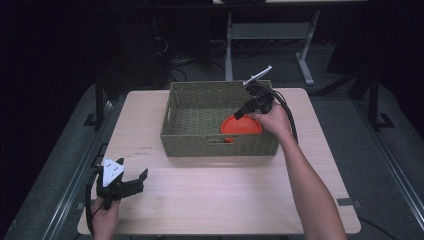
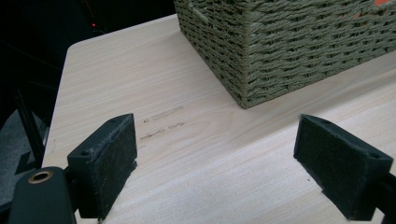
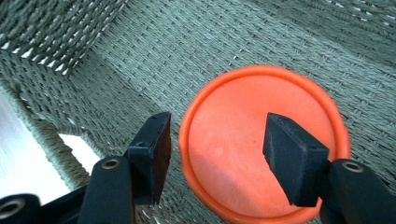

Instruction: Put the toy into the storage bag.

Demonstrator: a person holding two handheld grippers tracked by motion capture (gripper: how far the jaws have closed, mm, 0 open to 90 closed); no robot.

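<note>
Orange plate (image 1: 241, 126) partly hidden behind the near wall of the woven basket (image 1: 218, 145) in the high view; near rim cut off by the bottom edge in the right gripper view. Faint marks on the table (image 2: 161, 122), possibly print, too small to read.

Nothing here can actually be read. The bench (image 2: 154, 70) carries two short rows of faint dark marks (image 2: 163, 119) just beside the woven basket's (image 2: 299, 51) corner, possibly print, but too pale and smudged to make out a single letter. No labels, brands or numbers anywhere else.
</note>
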